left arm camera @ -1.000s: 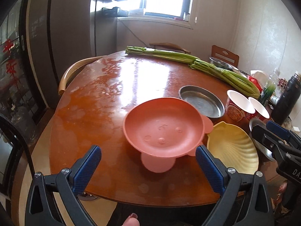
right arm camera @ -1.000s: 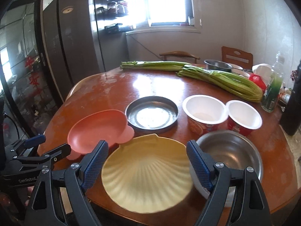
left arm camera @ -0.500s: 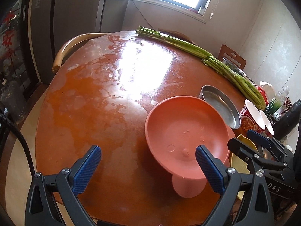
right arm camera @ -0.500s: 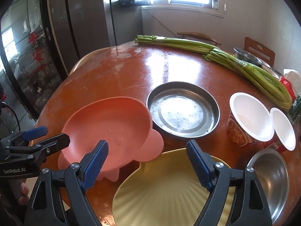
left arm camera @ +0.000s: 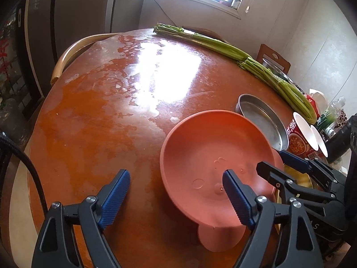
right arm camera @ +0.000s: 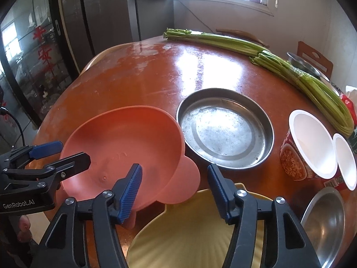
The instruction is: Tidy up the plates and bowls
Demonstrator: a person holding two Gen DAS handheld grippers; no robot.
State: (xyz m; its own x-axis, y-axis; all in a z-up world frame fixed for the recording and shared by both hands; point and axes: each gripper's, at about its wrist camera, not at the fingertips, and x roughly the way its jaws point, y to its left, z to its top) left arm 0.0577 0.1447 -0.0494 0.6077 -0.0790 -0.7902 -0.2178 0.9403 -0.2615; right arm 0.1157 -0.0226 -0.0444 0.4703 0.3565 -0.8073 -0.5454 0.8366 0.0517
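A pink bear-shaped bowl with ears (left arm camera: 214, 156) (right arm camera: 125, 147) sits at the near edge of the round wooden table (left arm camera: 125, 102). My left gripper (left arm camera: 176, 192) is open, its right finger over the bowl's inside and its left finger outside the left rim. My right gripper (right arm camera: 175, 183) is open, narrower than before, its jaws on either side of the bowl's right ear (right arm camera: 185, 178), above a yellow shell-shaped plate (right arm camera: 191, 230). A round steel plate (right arm camera: 225, 127) (left arm camera: 263, 120) lies just behind the bowl.
Two white noodle cups (right arm camera: 312, 145) and a steel bowl (right arm camera: 323, 221) stand at the right. Long green celery stalks (right arm camera: 267, 55) lie across the far side, with another steel bowl (right arm camera: 303, 64) behind. A chair back (left arm camera: 73, 51) curves at the table's left edge.
Both grippers have moved forward and down to the pink bowl. Both jaw pairs have narrowed. The left gripper now straddles the bowl's left rim; the right gripper straddles its right ear.
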